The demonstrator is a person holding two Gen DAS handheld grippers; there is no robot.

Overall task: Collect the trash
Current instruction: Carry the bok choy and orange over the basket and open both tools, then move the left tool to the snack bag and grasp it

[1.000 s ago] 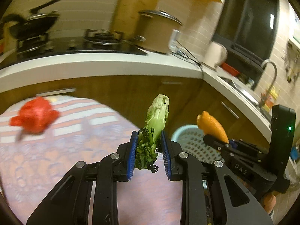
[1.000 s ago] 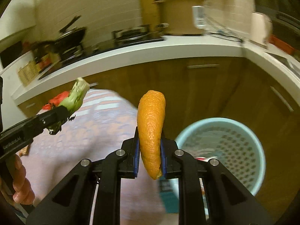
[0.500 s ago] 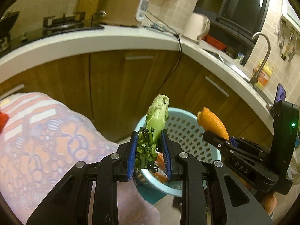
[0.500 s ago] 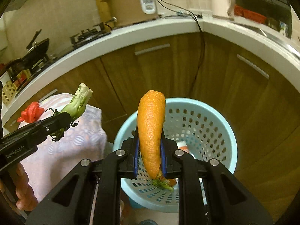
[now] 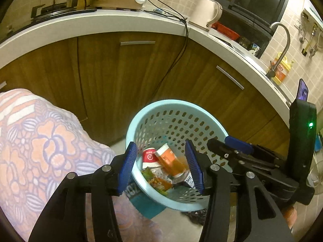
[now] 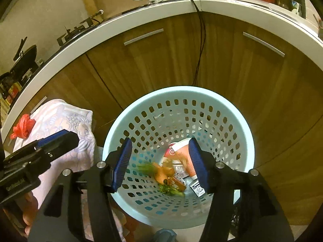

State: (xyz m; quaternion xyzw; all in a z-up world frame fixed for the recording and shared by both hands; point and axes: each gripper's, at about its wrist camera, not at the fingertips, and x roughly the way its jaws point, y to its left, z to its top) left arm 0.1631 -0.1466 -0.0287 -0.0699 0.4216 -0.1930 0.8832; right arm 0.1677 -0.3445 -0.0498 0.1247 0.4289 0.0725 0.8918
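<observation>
— Trash first: where is it?

— Down in the basket, on its floor. A carrot lies there, blurred, with green leaves just beside it, a paper cup and a small carton to its right.

— And the grippers?

— Both hang over the basket mouth, pointing down into it. The right gripper has its jaws opening, blue pads apart, nothing between them. The left gripper is the same: jaws opening, pads wide, nothing pressed. Through its gap you see the cup, an orange-and-white tube and a leaf.

— What lies beside the basket?

— To its left, a table under a flowered cloth, touching or nearly touching the rim; I cannot tell which. A red bag sits on the cloth's far end.

— Further off?

— Brown cupboards behind the basket, a black cable hanging down their front. Above them a white counter with a kettle, and a tap at the right.
</observation>
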